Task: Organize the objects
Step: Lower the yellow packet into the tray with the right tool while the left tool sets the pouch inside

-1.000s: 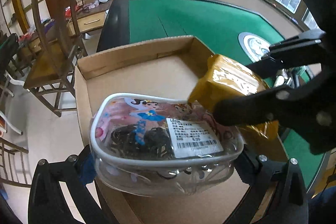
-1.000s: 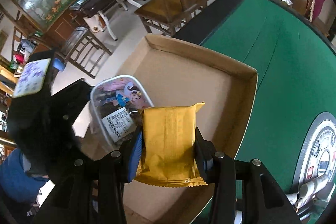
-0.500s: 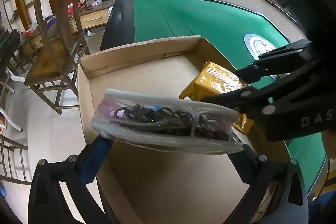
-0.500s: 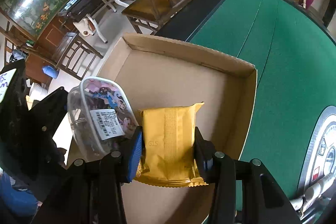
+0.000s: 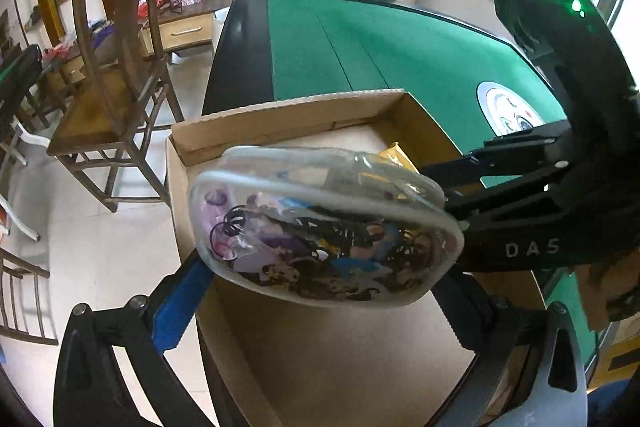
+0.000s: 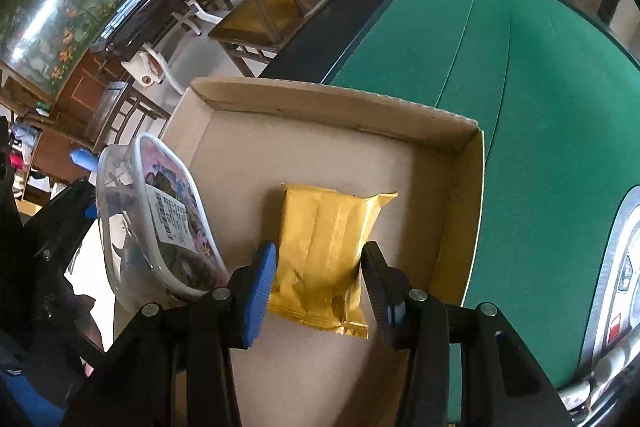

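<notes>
We had both claws over the cardboard box [image 6: 452,131] at the near corner of the green counter [image 6: 560,107]. Our right claw [image 6: 318,277] was clenched on the gold snack packet [image 6: 328,251], its pads pressing the packet's two sides, with the packet low inside the box near the right wall; whether it touched the floor of the box we could not tell. Our left claw [image 5: 320,291] was grasping the clear pouch of hair ties [image 5: 320,227] by its ends, held above the left part of the box and tilted steeply.

The main risk, as we judged it, was crowding: the two claws were close together, and the pouch hung just beside the right claw's blue pad [image 6: 260,291]. Letting go of the packet while the pouch came down could have knocked one against the other. The pouch was soft and rounded, so the tilted hold looked liable to slip or to drop the pouch on its edge. The box's left side also sat out past the counter edge, so a hard push there could have tipped it.

Compared with a second earlier, the packet had gone from above the box down into it, and the pouch had rolled from label-up to showing us its underside.
</notes>
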Motion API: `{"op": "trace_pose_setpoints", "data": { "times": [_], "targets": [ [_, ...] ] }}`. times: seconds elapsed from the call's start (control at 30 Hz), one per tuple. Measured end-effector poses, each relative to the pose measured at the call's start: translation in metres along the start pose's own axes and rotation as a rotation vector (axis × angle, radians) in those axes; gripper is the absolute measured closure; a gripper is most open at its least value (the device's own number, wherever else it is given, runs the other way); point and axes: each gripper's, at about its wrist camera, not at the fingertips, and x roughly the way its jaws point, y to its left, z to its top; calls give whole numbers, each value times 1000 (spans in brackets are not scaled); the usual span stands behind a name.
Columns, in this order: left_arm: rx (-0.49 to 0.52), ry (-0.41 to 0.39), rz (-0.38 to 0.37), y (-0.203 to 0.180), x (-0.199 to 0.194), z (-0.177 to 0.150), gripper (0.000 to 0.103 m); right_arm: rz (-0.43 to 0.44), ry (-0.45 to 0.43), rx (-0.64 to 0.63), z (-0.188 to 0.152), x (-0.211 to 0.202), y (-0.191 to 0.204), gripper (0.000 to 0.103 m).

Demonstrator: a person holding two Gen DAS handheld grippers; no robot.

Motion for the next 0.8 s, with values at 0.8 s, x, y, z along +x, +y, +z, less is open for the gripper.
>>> {"op": "trace_pose_setpoints", "data": {
  "times": [0.8],
  "targets": [
    [-12,25,-24,2,7,3,0,198,-109,129,11,-45,5,54]
  ]
}}
